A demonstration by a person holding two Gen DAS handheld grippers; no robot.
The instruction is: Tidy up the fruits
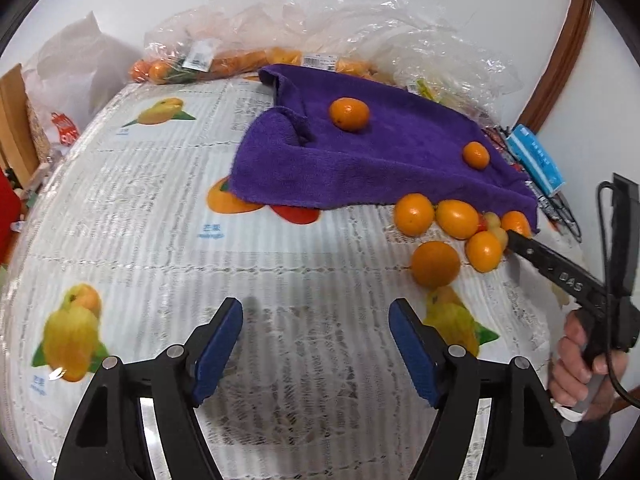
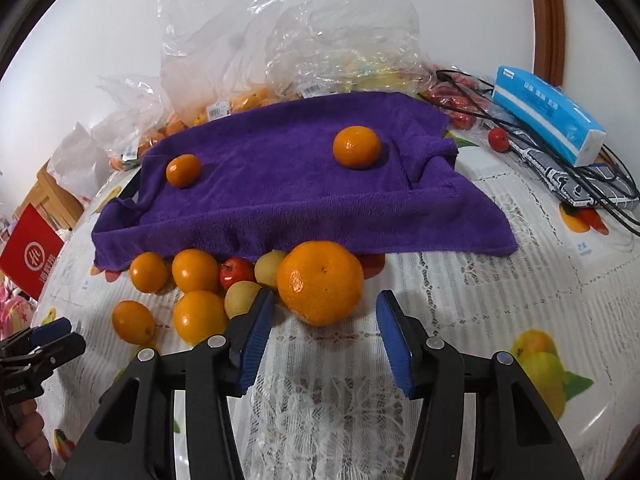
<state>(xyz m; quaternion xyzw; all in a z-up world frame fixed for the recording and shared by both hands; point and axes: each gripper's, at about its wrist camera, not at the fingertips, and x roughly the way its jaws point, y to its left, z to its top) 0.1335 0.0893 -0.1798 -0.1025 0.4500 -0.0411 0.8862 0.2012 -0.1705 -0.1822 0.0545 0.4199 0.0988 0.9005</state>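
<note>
Right wrist view, left to right: left hand-held gripper (image 2: 52, 334) pokes in at 9 o'clock, blue pads showing, over bare bench (image 2: 500, 300); the left wrist view shows its jaws standing wide with nothing between them. Next, a loose cluster of small oranges (image 2: 196, 270) at 8 to 9 o'clock of the frame, mixed with a red fruit (image 2: 232, 274) and two pale yellow fruits (image 2: 270, 268), all just beside the near hem of the purple towel (image 2: 280, 192). Then the big orange (image 2: 320, 282) at centre, touching that hem and sitting just ahead of the right hand-held gripper (image 2: 326, 332), jaws at middling width, pads not on the fruit; left pad sits close to a yellow fruit. Two more oranges sit on the towel, one at 10 o'clock (image 2: 183, 170), one at 12 o'clock (image 2: 356, 147). Tissue pack (image 2: 548, 120) and cables at 2 o'clock; plastic bags (image 2: 224, 44) behind.

Handling judgement: the big orange looks firm, round, moderately heavy, with a waxy, shiny peel, so likely to roll or slip. Best grip is across its widest middle, pads on opposite sides; the present opening looks narrower than the fruit. The small red and yellow fruits seem softer and need a light squeeze.
</note>
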